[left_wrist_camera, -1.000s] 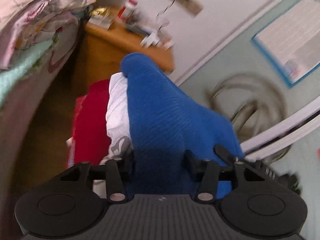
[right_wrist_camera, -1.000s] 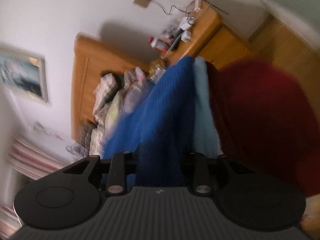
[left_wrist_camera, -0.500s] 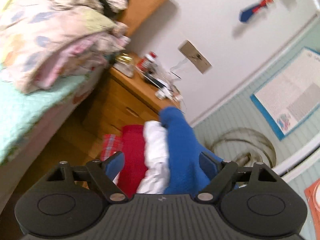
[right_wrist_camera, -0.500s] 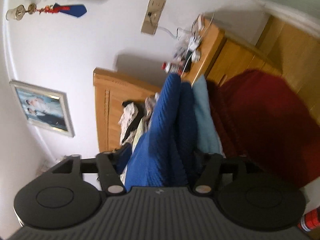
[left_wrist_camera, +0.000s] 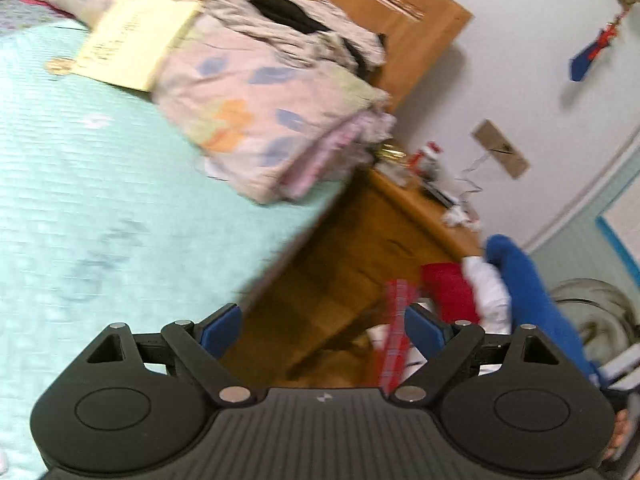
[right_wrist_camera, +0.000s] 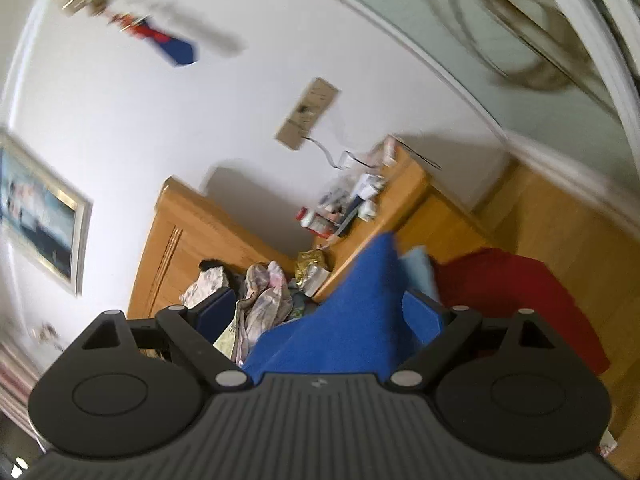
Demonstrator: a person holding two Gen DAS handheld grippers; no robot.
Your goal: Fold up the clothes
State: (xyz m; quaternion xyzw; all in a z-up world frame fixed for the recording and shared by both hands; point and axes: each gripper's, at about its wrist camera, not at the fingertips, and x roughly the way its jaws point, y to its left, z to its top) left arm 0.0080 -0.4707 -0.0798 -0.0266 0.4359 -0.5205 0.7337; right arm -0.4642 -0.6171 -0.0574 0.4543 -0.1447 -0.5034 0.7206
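- left claw (left_wrist_camera: 322, 330): matt black plastic body with ribbed top, bright metal pivot pins, blue pads.
- right claw (right_wrist_camera: 320, 312): same matt black plastic.
- blue knitted garment (right_wrist_camera: 352, 320): finely ribbed matt cloth.
- red cloth (right_wrist_camera: 520, 292): soft, matt.
- mint-green bedspread (left_wrist_camera: 80, 200): textured woven cloth.
- orange-brown wooden nightstand (left_wrist_camera: 360, 248): smooth, lightly glossy.
- wooden headboard (right_wrist_camera: 180, 240): smooth finish.
- yellow paper sheet (left_wrist_camera: 132, 44): matt.

Bed (left_wrist_camera: 80, 184): on the left.
Bedding pile (left_wrist_camera: 260, 92): on the bed, at its headboard (left_wrist_camera: 360, 4) end.
Nightstand (left_wrist_camera: 384, 232): beside the bed's right edge.
Clothes stack (left_wrist_camera: 516, 280): right of the nightstand.
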